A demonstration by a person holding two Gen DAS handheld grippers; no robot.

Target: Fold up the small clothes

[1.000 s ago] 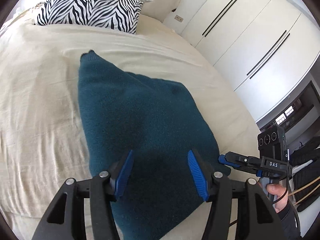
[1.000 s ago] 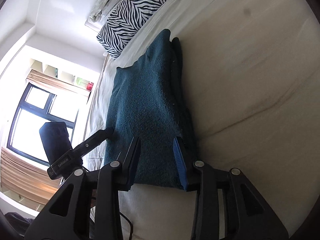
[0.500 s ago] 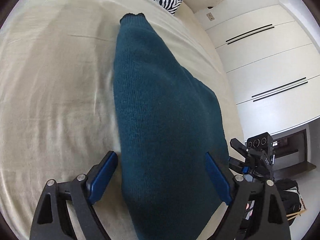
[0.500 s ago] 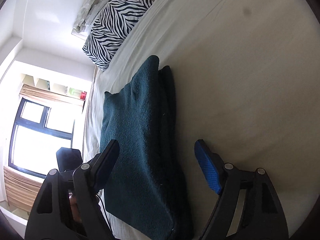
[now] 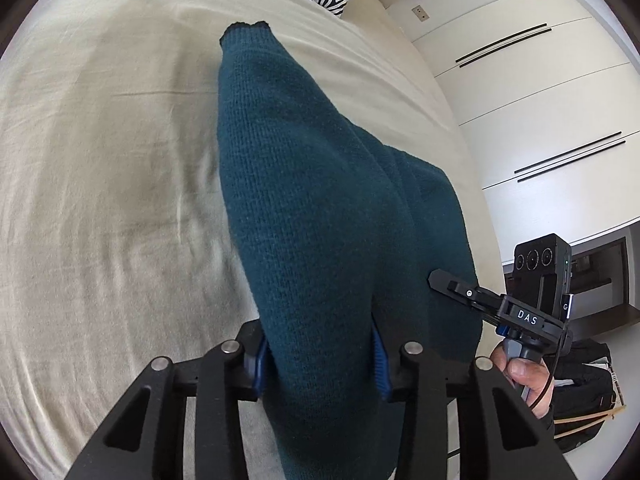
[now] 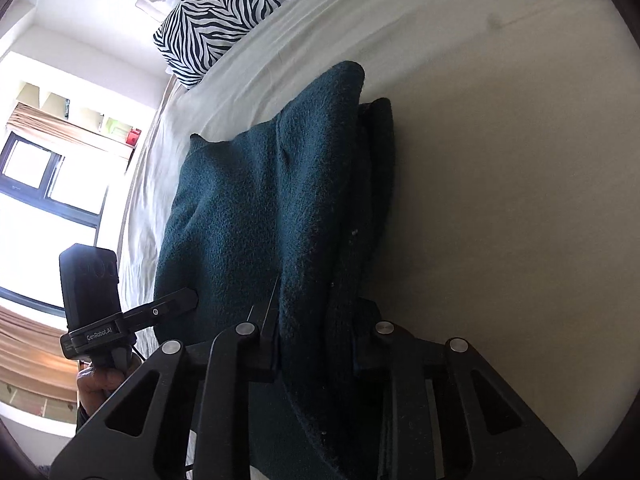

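A dark teal knit garment [image 5: 320, 200] lies folded lengthwise on the cream bedsheet [image 5: 100, 180]; it also shows in the right wrist view [image 6: 260, 208]. My left gripper [image 5: 320, 354] is shut on the garment's near left edge, fabric bunched between its blue pads. My right gripper [image 6: 316, 344] is shut on the near right edge, where stacked layers pass between its fingers. The right gripper shows in the left wrist view [image 5: 452, 284] against the fabric; the left one shows in the right wrist view [image 6: 180, 304].
A zebra-print pillow [image 6: 240, 8] lies at the head of the bed. White wardrobe doors [image 5: 540, 100] stand to the right of the bed. A window [image 6: 48, 184] and shelves are on the other side.
Both grippers were open astride the garment's near edge half a second ago. Both have now moved in and closed on the fabric.
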